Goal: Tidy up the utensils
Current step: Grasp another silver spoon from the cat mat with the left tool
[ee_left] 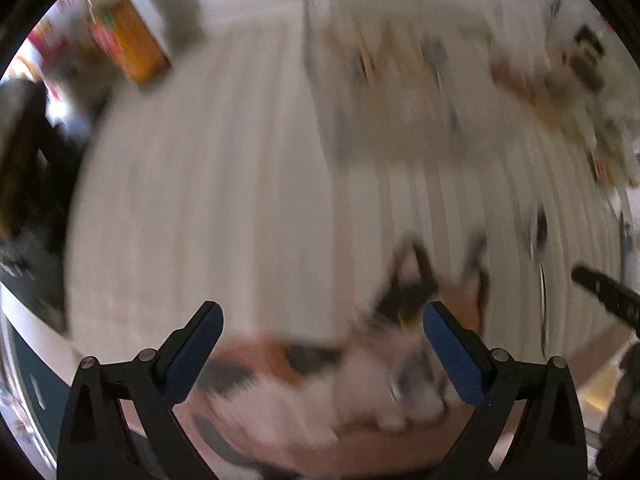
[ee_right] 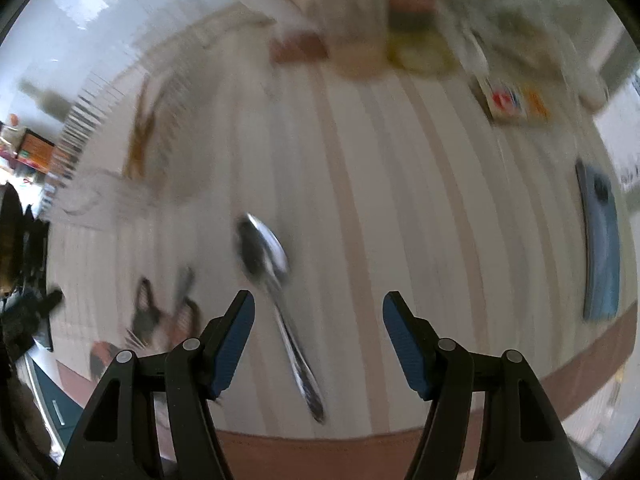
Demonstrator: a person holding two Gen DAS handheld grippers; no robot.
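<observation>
Both views are motion-blurred. In the right wrist view a metal spoon [ee_right: 276, 292] lies on the striped tablecloth [ee_right: 400, 200], bowl away from me, handle running between the fingers of my right gripper [ee_right: 318, 312], which is open and empty just above it. In the left wrist view my left gripper [ee_left: 322, 322] is open and empty over the cloth [ee_left: 200, 200]. A blurred spoon [ee_left: 538, 236] lies at the right, with my other gripper [ee_left: 604, 296] beside it. A pale utensil tray [ee_left: 400, 92] with blurred items sits far ahead.
A calico cat [ee_left: 352, 368] lies under my left gripper; its ears [ee_right: 160, 312] show at the left of the right wrist view. An orange box [ee_left: 132, 40] stands far left. Jars and packets [ee_right: 380, 20] line the back. A blue phone [ee_right: 600, 248] lies right. A clear container [ee_right: 100, 196] is left.
</observation>
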